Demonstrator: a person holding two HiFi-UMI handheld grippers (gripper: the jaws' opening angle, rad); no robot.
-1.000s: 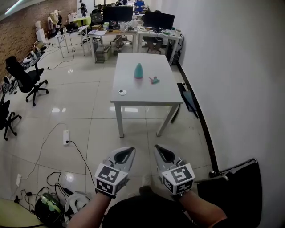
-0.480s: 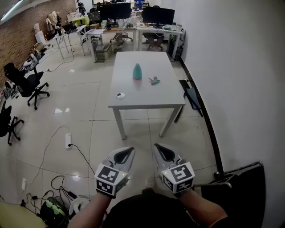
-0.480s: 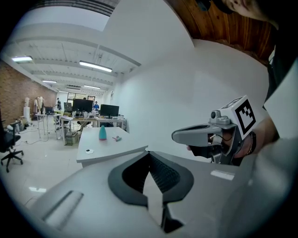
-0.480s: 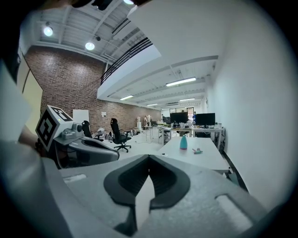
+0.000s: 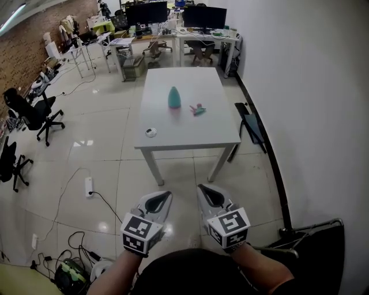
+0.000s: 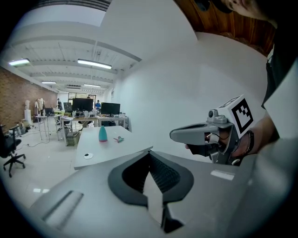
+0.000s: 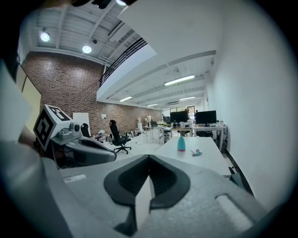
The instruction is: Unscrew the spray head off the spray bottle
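Note:
A teal bottle (image 5: 174,97) stands upright on a white table (image 5: 190,129) some way ahead of me. A small teal and pink spray head (image 5: 198,109) lies on the tabletop just right of it, apart from the bottle. The bottle (image 6: 102,134) and the spray head (image 6: 119,139) show far off in the left gripper view, and again as bottle (image 7: 181,143) and spray head (image 7: 197,152) in the right gripper view. My left gripper (image 5: 163,196) and right gripper (image 5: 204,190) are held side by side near my body, both shut and empty, well short of the table.
A small white round object (image 5: 150,132) lies near the table's front left. Office chairs (image 5: 31,109) stand at the left. A power strip (image 5: 88,184) and cables lie on the tiled floor. Desks with monitors (image 5: 167,14) fill the back. A wall runs along the right.
The table with the bottle and spray head has come closer and lower in the head view. Both grippers stay shut, held in front of my body.

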